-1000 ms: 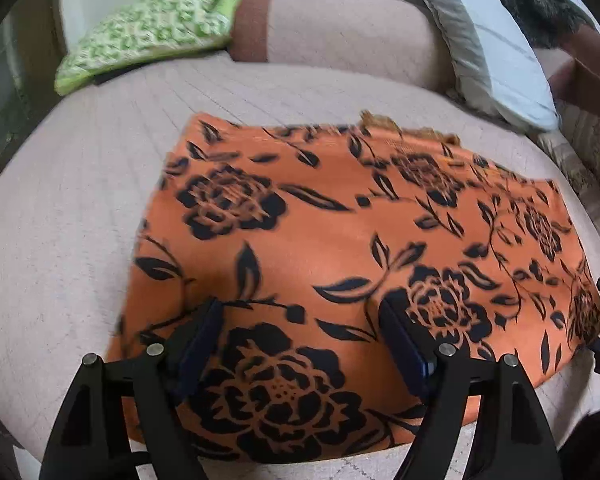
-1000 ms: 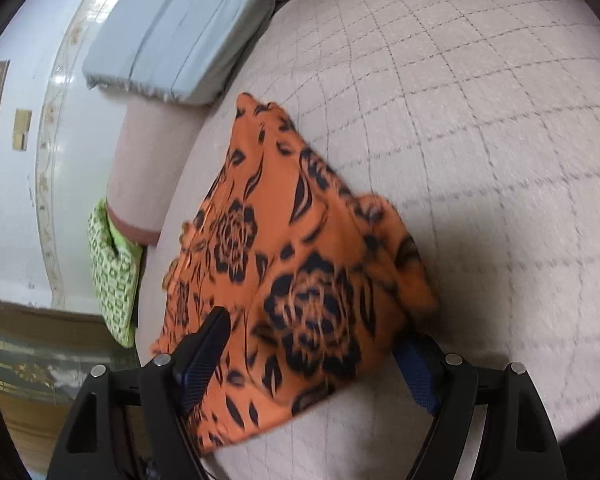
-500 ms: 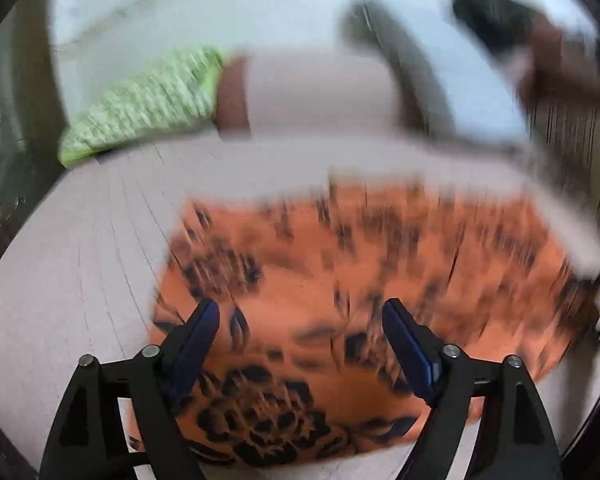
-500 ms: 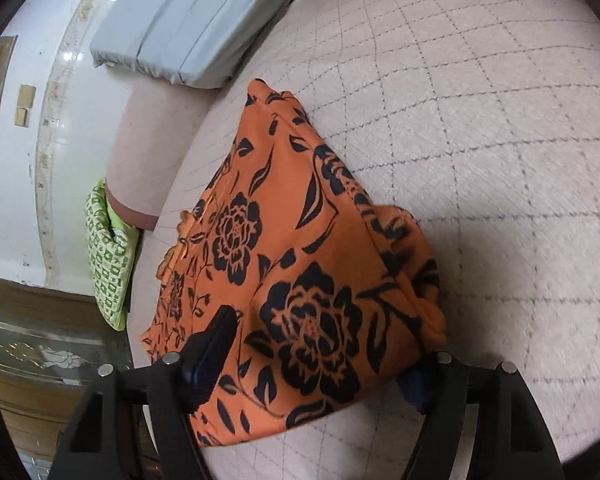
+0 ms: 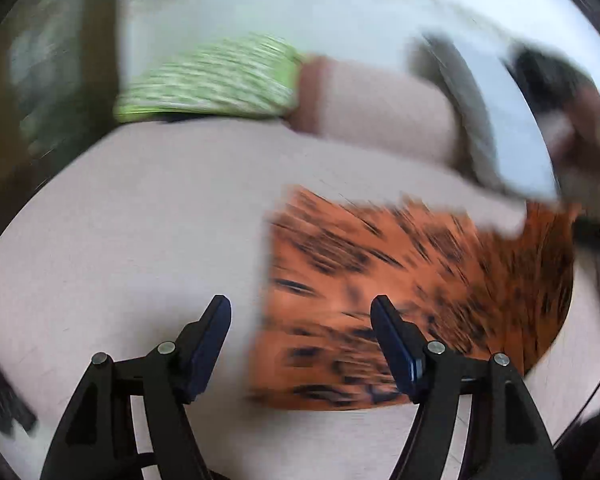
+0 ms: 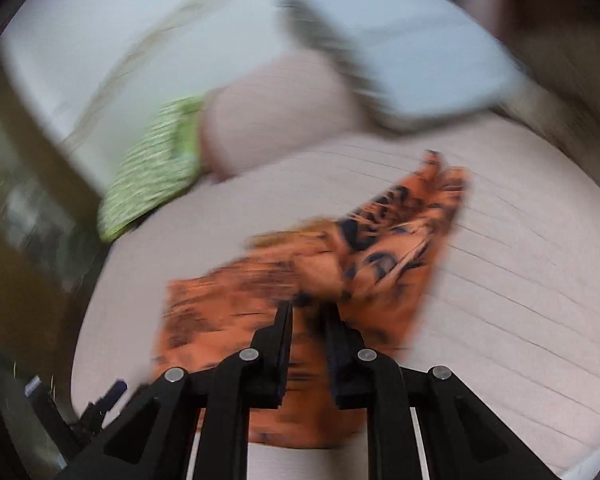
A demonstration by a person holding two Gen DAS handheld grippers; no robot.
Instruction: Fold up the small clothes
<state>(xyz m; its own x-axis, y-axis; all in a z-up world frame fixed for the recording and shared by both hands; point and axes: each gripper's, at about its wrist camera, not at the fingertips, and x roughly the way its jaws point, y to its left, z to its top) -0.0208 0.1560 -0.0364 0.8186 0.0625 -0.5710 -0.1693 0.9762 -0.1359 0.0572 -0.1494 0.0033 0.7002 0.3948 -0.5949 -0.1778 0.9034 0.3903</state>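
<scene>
The garment (image 5: 412, 280) lies on the bed (image 5: 140, 240), ahead and to the right of the left claw (image 5: 300, 336), whose fingers stand apart above the bedding. In the right wrist view one end of it rises between the fingers of the right claw (image 6: 308, 312). Behind it, a patterned pillow (image 5: 216, 80) sits left of a bolster (image 5: 380, 108), with a larger pillow (image 6: 412, 52) to the right.

Brightness: soft, even daylight-like light in both views, no harsh glare.
Blur: heavy motion smear over the orange floral cloth (image 5: 420, 280) and the green cushion (image 5: 212, 80); print and quilting lines streak.
Sharp parts: only the left tongs (image 5: 300, 320) and right tongs (image 6: 308, 316) stay crisp.
Shadows: faint, diffuse beneath the cloth.
Edges: strong fisheye bending, with a dark round vignette at the corners.
</scene>
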